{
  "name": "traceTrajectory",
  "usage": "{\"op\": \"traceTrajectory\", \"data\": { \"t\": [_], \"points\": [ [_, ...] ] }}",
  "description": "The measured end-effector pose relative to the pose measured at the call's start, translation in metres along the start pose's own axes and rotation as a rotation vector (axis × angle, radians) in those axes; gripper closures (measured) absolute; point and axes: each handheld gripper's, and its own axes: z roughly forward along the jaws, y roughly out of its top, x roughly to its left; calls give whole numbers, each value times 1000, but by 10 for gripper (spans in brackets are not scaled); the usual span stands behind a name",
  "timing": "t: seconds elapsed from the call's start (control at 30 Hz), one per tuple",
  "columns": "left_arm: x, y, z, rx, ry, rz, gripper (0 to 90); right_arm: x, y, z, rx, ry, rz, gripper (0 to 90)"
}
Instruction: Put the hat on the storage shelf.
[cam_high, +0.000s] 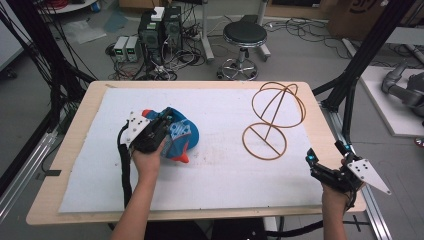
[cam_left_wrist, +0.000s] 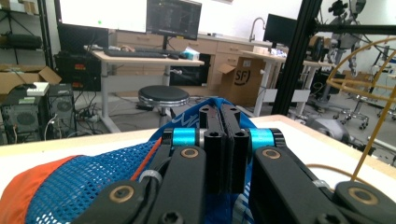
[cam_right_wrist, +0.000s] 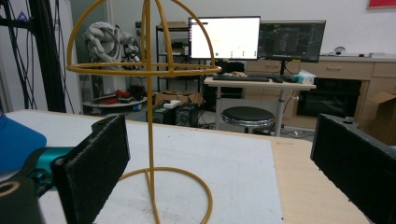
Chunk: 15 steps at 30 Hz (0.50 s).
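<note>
A blue mesh cap (cam_high: 189, 134) with an orange brim lies left of centre on the white mat (cam_high: 225, 175). My left gripper (cam_high: 170, 124) lies on top of it, its jaws pressed together on the blue fabric. In the left gripper view the cap (cam_left_wrist: 79, 186) bunches around the shut left gripper (cam_left_wrist: 223, 119). A yellow wire hat stand (cam_high: 272, 120) rises upright at the right of the mat. My right gripper (cam_high: 325, 152) hovers open at the table's right edge and holds nothing. The right gripper view has the stand (cam_right_wrist: 149, 121) straight ahead between the wide-apart pads of the right gripper (cam_right_wrist: 219, 158).
Beyond the far table edge stand a black stool (cam_high: 244, 36) and computer towers (cam_high: 161, 27) with tangled cables on the floor. A black frame post (cam_high: 362, 52) slants up at the right side. Bare mat lies between cap and stand.
</note>
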Motion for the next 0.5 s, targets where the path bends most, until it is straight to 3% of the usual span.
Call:
{"op": "traceTrajectory", "data": {
  "t": [0.5],
  "points": [
    [-13,35,8,-81,-7,-23,883,0,0,0,-4,1,-1,42]
  ]
}}
